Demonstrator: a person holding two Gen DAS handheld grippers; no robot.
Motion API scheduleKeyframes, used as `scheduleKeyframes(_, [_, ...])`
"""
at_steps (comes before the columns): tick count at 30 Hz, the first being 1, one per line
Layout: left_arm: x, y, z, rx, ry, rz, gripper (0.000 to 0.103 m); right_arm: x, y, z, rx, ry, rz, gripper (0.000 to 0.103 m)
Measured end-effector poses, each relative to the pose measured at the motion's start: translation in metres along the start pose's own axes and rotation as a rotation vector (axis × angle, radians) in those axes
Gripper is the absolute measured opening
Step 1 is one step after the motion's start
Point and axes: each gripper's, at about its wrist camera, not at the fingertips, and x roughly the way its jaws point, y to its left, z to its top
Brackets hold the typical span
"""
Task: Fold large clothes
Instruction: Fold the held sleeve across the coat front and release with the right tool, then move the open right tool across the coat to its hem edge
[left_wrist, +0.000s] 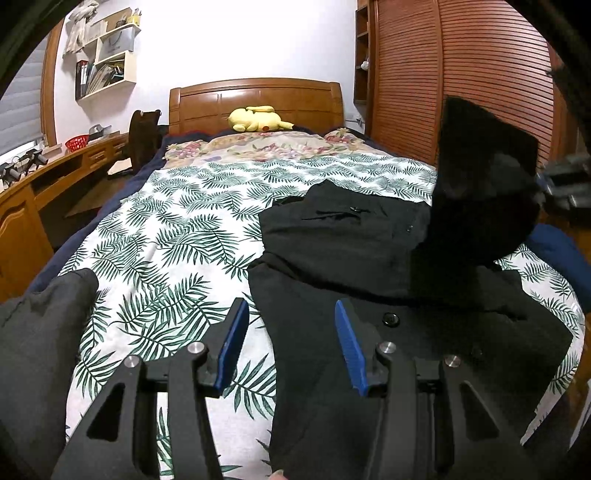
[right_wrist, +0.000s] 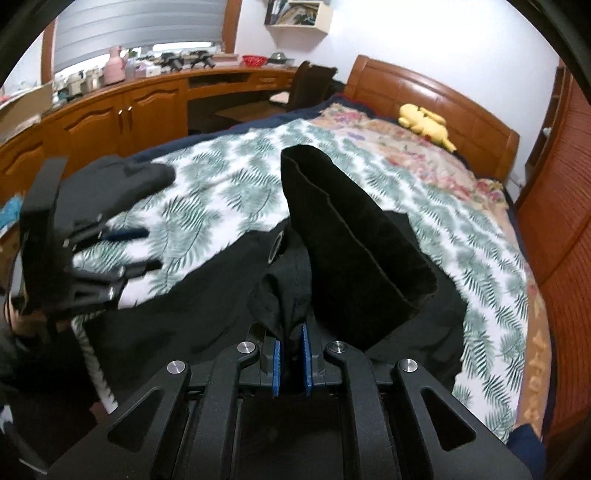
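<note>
Blue-padded fingers (left_wrist: 231, 349) of the left gripper (left_wrist: 291, 343) fill the foot of the left wrist view, spread apart with nothing between them. They hang over the near edge of a black coat (left_wrist: 369, 295) that lies on the leaf-print bedspread (left_wrist: 166, 240) — the coat takes up the right half of the bed, a round button showing just beyond the right pad. A black sleeve (left_wrist: 484, 184) stands lifted above the coat at the right, its cuff end raised in front of the slatted wardrobe door (left_wrist: 480, 74). Another dark garment (left_wrist: 40, 332) lies at the bed's left edge. Farther off, a yellow plush toy (left_wrist: 258, 120) rests against the wooden headboard (left_wrist: 258, 99), and wall shelves (left_wrist: 107, 62) hang at upper left.

From the right wrist view, the right gripper (right_wrist: 291, 354) sits lowest in frame, its blue pads (right_wrist: 277, 365) pressed close on a bunched fold of the black coat (right_wrist: 207, 306). Just above, the sleeve (right_wrist: 351, 240) rises stiffly from the pinched cloth, tilting away toward the headboard (right_wrist: 436, 99). The left gripper (right_wrist: 144, 251) shows blurred at the left, fingers apart above the bedspread (right_wrist: 229, 184), beside the other dark garment (right_wrist: 129, 173). Behind the bed runs a wooden desk (right_wrist: 147, 96) with cupboards — its top is cluttered with small objects too small to name. The plush toy (right_wrist: 424, 122) lies near the headboard.
</note>
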Motion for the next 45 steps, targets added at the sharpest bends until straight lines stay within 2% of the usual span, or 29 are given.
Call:
scheduleKeyframes(3, [0.001, 0.0, -0.001, -0.001, 0.005, 0.004, 0.047, -0.004, 0.008, -0.01, 0.012, 0.013, 0.012, 0.012])
scheduleKeyframes(4, [0.0, 0.0, -0.001, -0.001, 0.004, 0.003, 0.047, -0.007, 0.011, -0.013, 0.011, 0.011, 0.017, 0.02])
scheduleKeyframes(7, [0.0, 0.0, -0.001, -0.002, 0.003, 0.004, 0.047, -0.013, 0.019, -0.019, 0.018, 0.018, 0.054, 0.052])
scheduleKeyframes(8, [0.0, 0.0, -0.001, -0.002, 0.003, 0.004, 0.047, -0.015, 0.021, -0.022, 0.016, 0.014, 0.057, 0.054])
scheduleKeyframes(13, [0.0, 0.0, -0.001, -0.002, -0.001, 0.002, 0.047, -0.021, 0.025, -0.033, 0.013, 0.01, 0.077, 0.055])
scheduleKeyframes(17, [0.0, 0.001, -0.002, 0.0, -0.001, 0.006, 0.047, -0.012, 0.019, -0.04, 0.023, 0.001, 0.055, 0.055])
scheduleKeyframes(18, [0.0, 0.001, -0.002, 0.0, -0.001, 0.007, 0.047, -0.006, 0.018, -0.04, 0.024, 0.004, 0.042, 0.055])
scheduleKeyframes(20, [0.0, 0.001, -0.002, 0.002, -0.001, 0.008, 0.047, 0.011, 0.015, -0.044, 0.037, 0.016, 0.039, 0.047])
scheduleKeyframes(23, [-0.001, 0.002, -0.003, 0.002, 0.002, 0.011, 0.047, 0.045, 0.015, -0.051, 0.078, 0.055, 0.055, 0.046])
scheduleKeyframes(28, [-0.004, 0.006, -0.005, 0.0, 0.003, 0.016, 0.047, 0.095, 0.036, -0.067, 0.138, 0.11, 0.133, 0.045])
scheduleKeyframes(32, [-0.007, 0.01, -0.006, -0.007, 0.001, 0.019, 0.047, 0.112, 0.065, -0.08, 0.124, 0.145, 0.205, 0.045])
scheduleKeyframes(37, [-0.009, 0.008, -0.006, -0.006, -0.005, 0.017, 0.047, 0.111, 0.085, -0.087, 0.088, 0.169, 0.229, 0.046])
scheduleKeyframes(42, [-0.009, 0.005, -0.007, 0.001, 0.0, 0.009, 0.047, 0.095, 0.075, -0.085, 0.095, 0.151, 0.21, 0.045])
scheduleKeyframes(45, [-0.01, 0.003, -0.007, 0.008, -0.001, 0.0, 0.047, 0.077, 0.061, -0.09, 0.107, 0.123, 0.169, 0.045])
